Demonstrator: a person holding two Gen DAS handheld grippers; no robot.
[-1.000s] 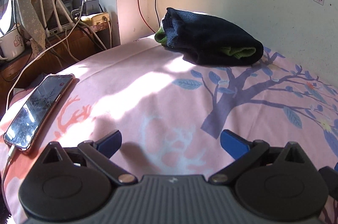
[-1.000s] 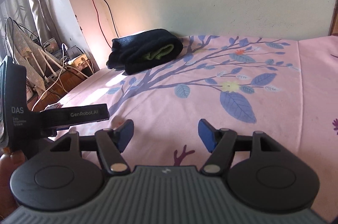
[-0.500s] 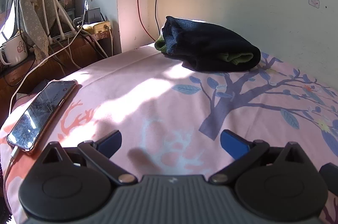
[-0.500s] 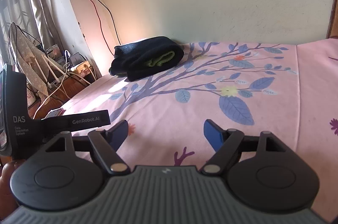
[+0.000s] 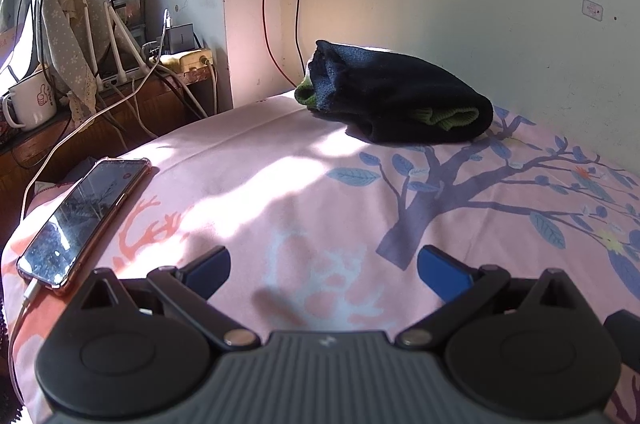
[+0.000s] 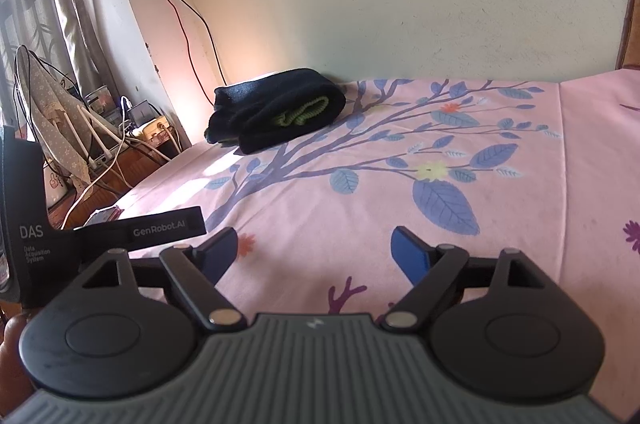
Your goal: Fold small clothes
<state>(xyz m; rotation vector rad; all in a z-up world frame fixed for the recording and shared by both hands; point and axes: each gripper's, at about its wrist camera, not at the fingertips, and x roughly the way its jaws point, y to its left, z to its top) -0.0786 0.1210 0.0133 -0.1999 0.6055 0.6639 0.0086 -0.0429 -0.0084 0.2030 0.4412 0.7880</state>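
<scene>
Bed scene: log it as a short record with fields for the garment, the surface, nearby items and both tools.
garment: dark folded garment with green trim, lying near the wall at the far corner of the bed
surface: pink bedsheet with tree print
nearby: phone on the bed's left edge, cable plugged in; white mug on the wooden side table
left tool: open, nothing between its fingers, well short of the garment
right tool: jaws opening, nothing between them, well short of the garment

Our left gripper [image 5: 323, 266] and right gripper [image 6: 312, 250] share blue fingertip pads, black round-hubbed linkages with silver pins, and ribbed grey bodies.
</scene>
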